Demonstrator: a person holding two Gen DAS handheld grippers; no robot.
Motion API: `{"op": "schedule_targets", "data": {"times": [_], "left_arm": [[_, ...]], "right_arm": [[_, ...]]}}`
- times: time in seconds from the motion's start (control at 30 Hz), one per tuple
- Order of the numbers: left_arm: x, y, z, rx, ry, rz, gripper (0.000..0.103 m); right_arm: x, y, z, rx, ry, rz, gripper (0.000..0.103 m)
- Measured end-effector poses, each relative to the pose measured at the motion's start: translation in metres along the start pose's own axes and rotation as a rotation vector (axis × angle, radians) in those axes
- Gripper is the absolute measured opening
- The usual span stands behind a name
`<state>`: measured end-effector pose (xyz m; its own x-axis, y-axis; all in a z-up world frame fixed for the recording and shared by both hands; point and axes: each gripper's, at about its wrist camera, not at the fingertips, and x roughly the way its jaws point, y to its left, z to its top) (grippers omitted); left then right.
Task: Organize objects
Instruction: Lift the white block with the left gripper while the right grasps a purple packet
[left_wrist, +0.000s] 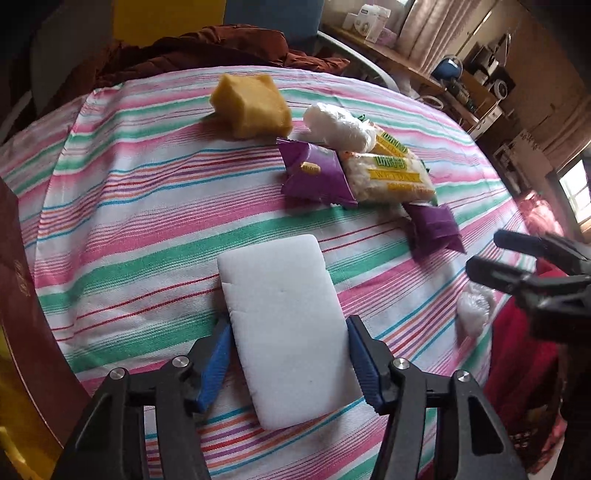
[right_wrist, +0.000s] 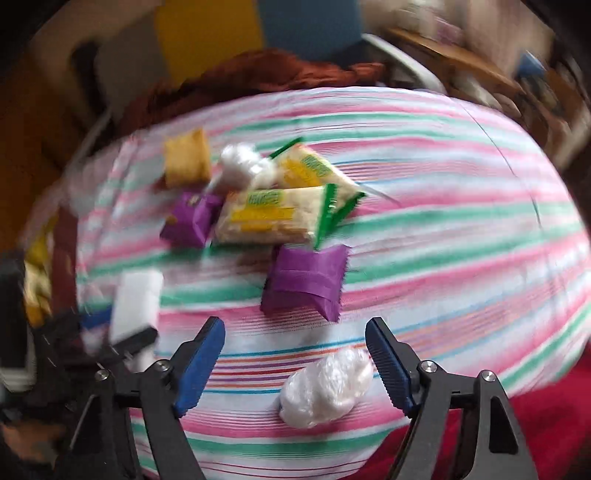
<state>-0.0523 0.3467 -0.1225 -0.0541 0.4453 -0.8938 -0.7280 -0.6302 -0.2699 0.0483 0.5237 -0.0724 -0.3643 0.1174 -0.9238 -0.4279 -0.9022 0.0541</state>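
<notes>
A striped cloth (left_wrist: 140, 206) in pink, green and white covered the table, with a cluttered shelf behind. The left gripper (left_wrist: 290, 354) had its blue pads pressed to both long sides of a flat white foam block (left_wrist: 280, 317) lying near the front edge, so the grasp looked made. The right gripper (right_wrist: 295, 363) stood open around a small clear-wrapped white bundle (right_wrist: 327, 387) (its view was blurred), pads not touching. Farther back lay the purple packets (right_wrist: 306, 280), noodle packs (left_wrist: 388, 177) and a yellow sponge (left_wrist: 251, 107). Sorting seemed at the pick-up stage; next, the right jaws would need to narrow onto the bundle before lifting.
</notes>
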Motion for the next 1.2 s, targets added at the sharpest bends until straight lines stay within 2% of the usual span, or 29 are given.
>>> {"op": "schedule_targets", "data": {"times": [0.07, 0.13, 0.37, 0.43, 0.5, 0.57, 0.67, 0.73, 0.77, 0.8, 0.83, 0.87, 0.97, 1.13, 1.17, 1.2], "left_arm": [[0.000, 0.001, 0.000, -0.012, -0.003, -0.018, 0.060], [0.000, 0.002, 0.000, -0.015, -0.005, -0.025, 0.060], [-0.006, 0.010, -0.002, -0.031, -0.008, -0.050, 0.060], [-0.003, 0.006, -0.001, -0.029, -0.011, -0.049, 0.060], [-0.002, 0.005, -0.002, -0.025, -0.017, -0.046, 0.060], [-0.001, 0.001, -0.003, -0.008, -0.026, -0.034, 0.060], [-0.001, -0.004, -0.004, 0.013, -0.040, -0.018, 0.060], [0.001, -0.004, -0.003, 0.008, -0.041, -0.020, 0.060], [0.000, -0.004, -0.002, 0.001, -0.040, -0.024, 0.060], [-0.004, 0.001, -0.006, -0.005, -0.038, -0.028, 0.060], [-0.004, 0.002, -0.007, -0.009, -0.037, -0.030, 0.060], [-0.005, 0.002, -0.008, -0.010, -0.034, -0.031, 0.060], [-0.005, 0.002, -0.010, -0.008, -0.032, -0.030, 0.060], [-0.006, 0.001, -0.011, -0.010, -0.034, -0.024, 0.060], [-0.006, 0.002, -0.011, -0.010, -0.033, -0.024, 0.060], [-0.006, 0.002, -0.011, -0.010, -0.033, -0.023, 0.060]], "right_arm": [[0.003, 0.010, 0.004, -0.134, 0.027, -0.075, 0.079], [0.007, 0.013, 0.009, -0.242, 0.042, -0.109, 0.077], [0.047, 0.022, 0.027, -0.516, 0.163, -0.145, 0.076], [0.058, 0.025, 0.030, -0.542, 0.199, -0.147, 0.062], [0.065, 0.022, 0.030, -0.538, 0.217, -0.134, 0.033], [0.059, 0.020, 0.027, -0.512, 0.192, -0.099, 0.027], [0.047, 0.013, 0.019, -0.464, 0.171, -0.071, 0.025], [0.036, 0.008, 0.017, -0.432, 0.153, -0.043, 0.025], [0.033, 0.008, 0.017, -0.420, 0.152, -0.014, 0.031], [0.031, 0.007, 0.016, -0.407, 0.160, 0.014, 0.053], [0.030, 0.005, 0.016, -0.394, 0.162, 0.020, 0.068], [0.030, 0.003, 0.016, -0.383, 0.161, 0.010, 0.089], [0.031, 0.009, 0.017, -0.397, 0.163, 0.014, 0.091], [0.035, 0.026, 0.025, -0.545, 0.187, -0.064, 0.090], [0.039, 0.027, 0.029, -0.565, 0.196, -0.070, 0.086], [0.042, 0.029, 0.029, -0.582, 0.206, -0.078, 0.075]]}}
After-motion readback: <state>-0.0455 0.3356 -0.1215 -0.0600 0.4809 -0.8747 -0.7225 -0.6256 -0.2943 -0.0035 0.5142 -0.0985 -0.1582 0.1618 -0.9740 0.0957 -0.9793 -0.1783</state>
